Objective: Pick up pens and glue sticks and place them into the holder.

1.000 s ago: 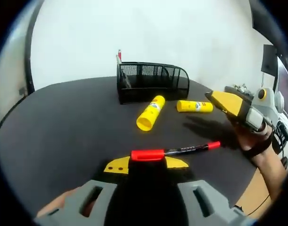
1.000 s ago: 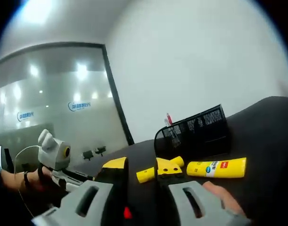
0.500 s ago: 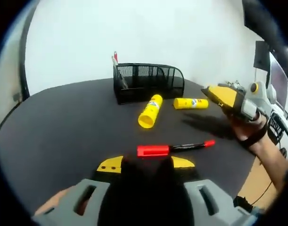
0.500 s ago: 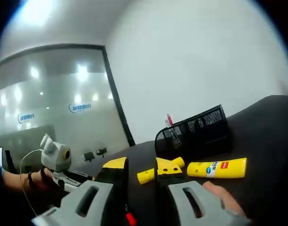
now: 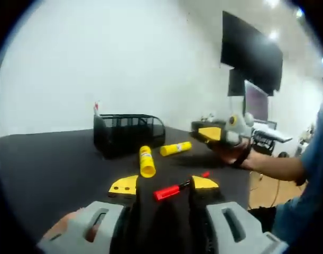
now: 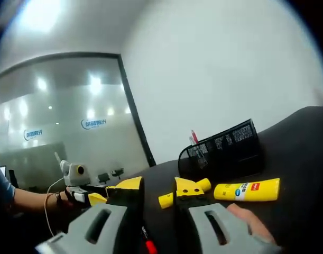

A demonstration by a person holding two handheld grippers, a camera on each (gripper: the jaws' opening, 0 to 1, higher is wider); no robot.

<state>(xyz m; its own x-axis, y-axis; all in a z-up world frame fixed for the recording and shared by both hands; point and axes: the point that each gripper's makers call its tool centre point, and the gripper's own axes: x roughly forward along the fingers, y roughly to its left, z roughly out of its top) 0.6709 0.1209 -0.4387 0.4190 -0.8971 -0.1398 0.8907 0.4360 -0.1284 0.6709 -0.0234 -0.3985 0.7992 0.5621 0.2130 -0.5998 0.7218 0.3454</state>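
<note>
- Two glue sticks lie on the dark desk point(image 5: 45, 159) in front of the black mesh holder point(image 5: 127, 133): one glue stick point(image 5: 146, 161) points toward the left gripper's camera, the other glue stick point(image 5: 176, 148) lies crosswise to its right.
- In the left gripper view, the left gripper point(image 5: 164, 185) has its yellow-tipped jaws closed on a red-capped pen point(image 5: 176, 189), which lies slantwise between them, raised off the desk.
- A red pen point(image 5: 96, 108) stands upright at the holder's left end.
- In that view the right gripper point(image 5: 217, 134) hovers to the right above the desk, in a person's hand point(image 5: 232, 155); I cannot tell how its jaws stand there.
- In the right gripper view, the right gripper's own jaws stand apart with nothing between them, and the left gripper shows at the far left.
</note>
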